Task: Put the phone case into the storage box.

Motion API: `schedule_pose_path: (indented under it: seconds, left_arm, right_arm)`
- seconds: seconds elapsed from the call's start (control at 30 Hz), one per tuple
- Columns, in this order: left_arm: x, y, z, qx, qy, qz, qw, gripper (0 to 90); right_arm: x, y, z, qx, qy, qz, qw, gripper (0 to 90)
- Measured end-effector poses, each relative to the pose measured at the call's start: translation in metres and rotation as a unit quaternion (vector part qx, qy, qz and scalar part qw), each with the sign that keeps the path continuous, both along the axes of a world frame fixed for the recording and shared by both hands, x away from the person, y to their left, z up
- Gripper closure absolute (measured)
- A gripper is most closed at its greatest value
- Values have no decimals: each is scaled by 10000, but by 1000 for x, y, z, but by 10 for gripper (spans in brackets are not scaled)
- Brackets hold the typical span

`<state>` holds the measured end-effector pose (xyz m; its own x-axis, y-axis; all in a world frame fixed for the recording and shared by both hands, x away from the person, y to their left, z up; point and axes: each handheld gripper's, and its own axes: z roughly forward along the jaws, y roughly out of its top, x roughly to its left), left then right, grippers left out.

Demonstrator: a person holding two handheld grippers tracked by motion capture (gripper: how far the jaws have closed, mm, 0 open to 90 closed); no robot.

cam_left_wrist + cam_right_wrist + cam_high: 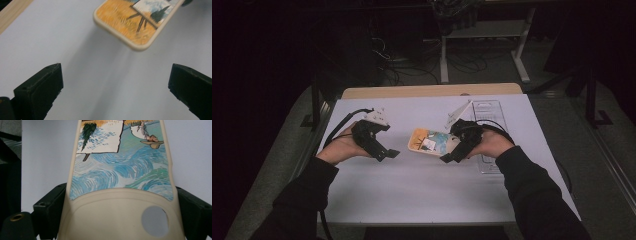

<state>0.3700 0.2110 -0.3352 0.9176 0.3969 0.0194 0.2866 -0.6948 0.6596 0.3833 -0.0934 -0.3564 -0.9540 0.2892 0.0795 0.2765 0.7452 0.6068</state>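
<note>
Cream rubber of a phone case (120, 212) sits closest in the right gripper view, and the right gripper (453, 150) clamps both long edges near the camera hole, so the painted back faces up. In the high view the case hangs a little above the white table (422, 195), between the two hands. Its free yellow end points to the left gripper (384, 151), whose jaws stand wide apart and hold nothing, probably ready to take that end.
</note>
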Motion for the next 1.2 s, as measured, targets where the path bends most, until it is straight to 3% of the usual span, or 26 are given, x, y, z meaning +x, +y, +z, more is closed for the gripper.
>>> schedule_pose_path:
  seconds: [0.3, 0.47, 0.67, 0.73, 0.9, 1.0, 1.2]
  left_arm:
    - [-12, 5, -26, -111, 17, 397, 9991, 0]
    - [-17, 8, -36, -328, 42, 624, 9975, 0]
    - [-23, 7, -53, -365, 18, 750, 9965, 0]
    - [-25, 7, -56, -511, 55, 836, 9952, 0]
    - [-27, 9, -59, -461, -54, 902, 9948, 0]
    - [-28, 10, -60, -547, 2, 974, 9937, 0]
    - [-28, 7, -63, -544, 30, 935, 9941, 0]
  right_arm:
    - [0, -3, -13, -56, 59, -470, 9989, 96]
    - [-1, -3, -20, -91, 40, -643, 9979, 96]
    - [-4, -2, -24, -133, 143, -852, 9962, 96]
    - [-6, -2, -24, -155, 154, -889, 9958, 96]
    - [-7, -4, -25, -118, 141, -915, 9956, 96]
    - [-8, -4, -26, -129, 184, -951, 9952, 96]
    - [-6, -6, -25, -101, 160, -978, 9950, 96]
